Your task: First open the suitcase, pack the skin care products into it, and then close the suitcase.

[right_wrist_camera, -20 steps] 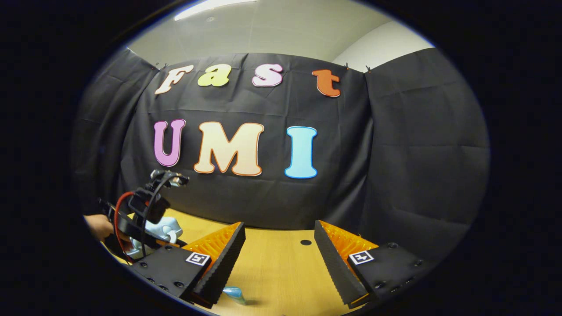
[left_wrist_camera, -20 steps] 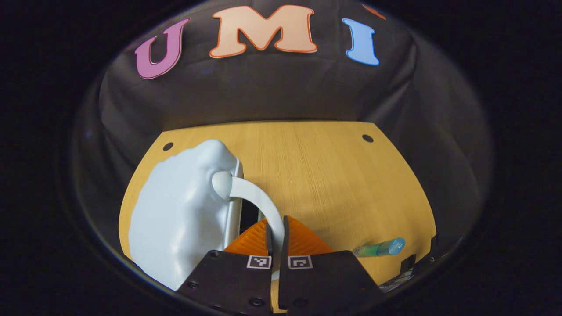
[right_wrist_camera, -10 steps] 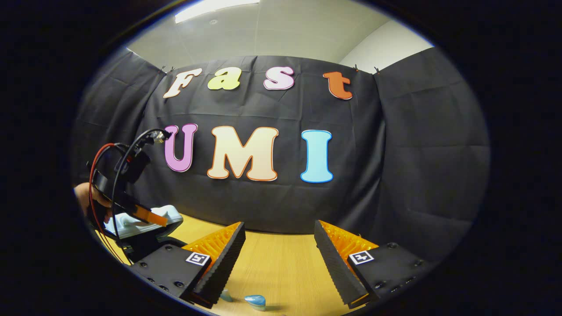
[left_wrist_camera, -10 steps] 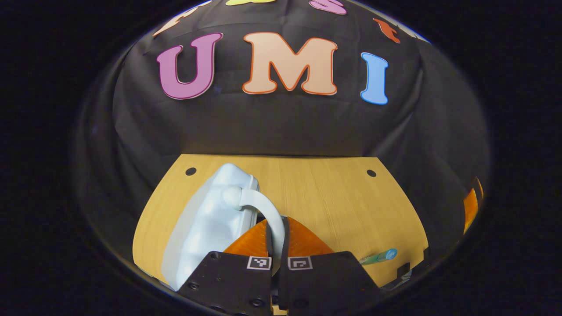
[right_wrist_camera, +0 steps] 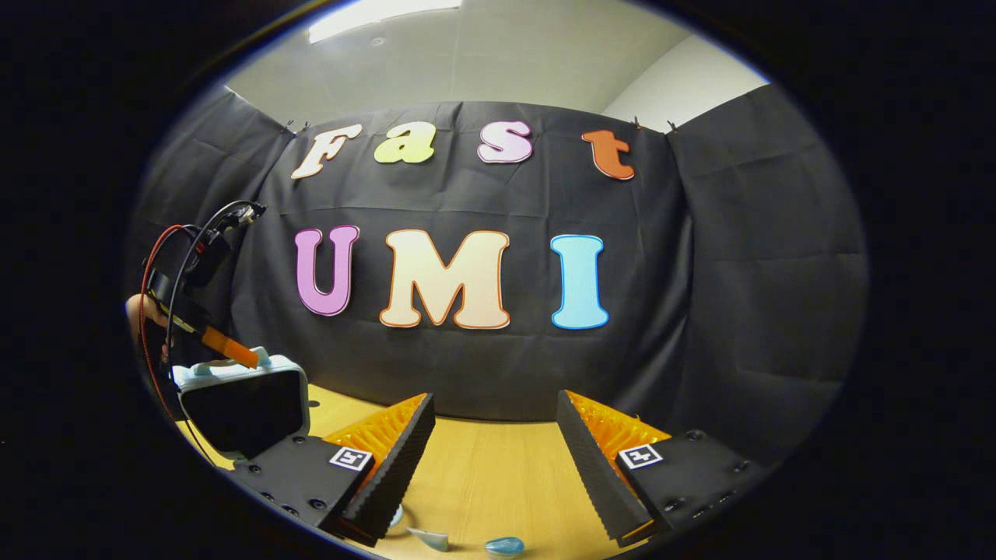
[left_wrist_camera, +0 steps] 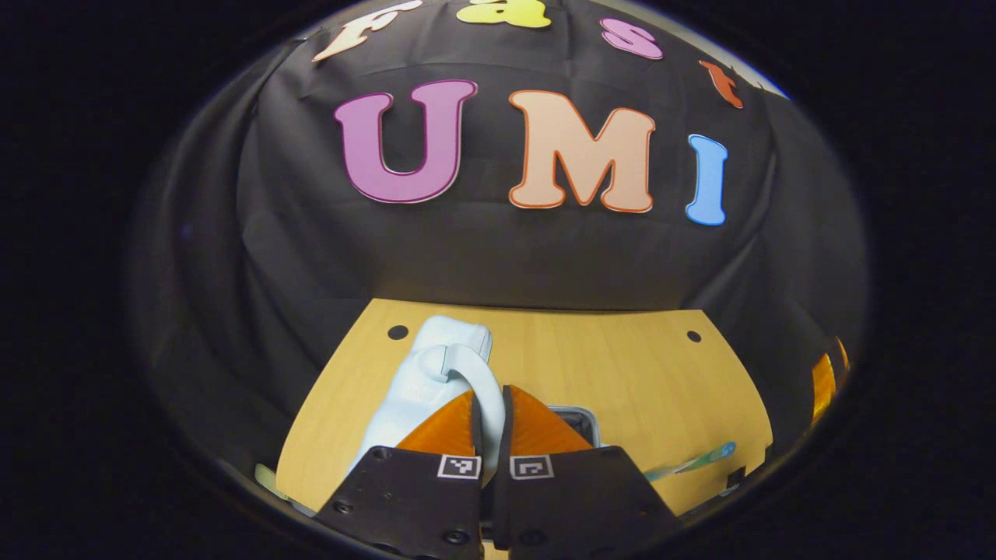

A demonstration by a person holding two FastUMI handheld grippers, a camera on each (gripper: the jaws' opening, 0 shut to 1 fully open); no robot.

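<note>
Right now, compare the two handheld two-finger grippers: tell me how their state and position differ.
The left gripper is shut on the pale blue suitcase's curved handle; the right gripper is open and holds nothing. The left gripper is lifting the pale blue suitcase lid upright at the wooden table's far left, while the right gripper hovers above the table near small blue-capped skin care tubes. Both have ridged fingers.

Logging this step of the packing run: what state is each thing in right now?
Suitcase lid: raised, standing open.
Suitcase handle: pinched in the left claw.
Left claw: shut on the handle.
Right claw: open, holding nothing.
Skin care tube: lying on the table, unpacked.
</note>
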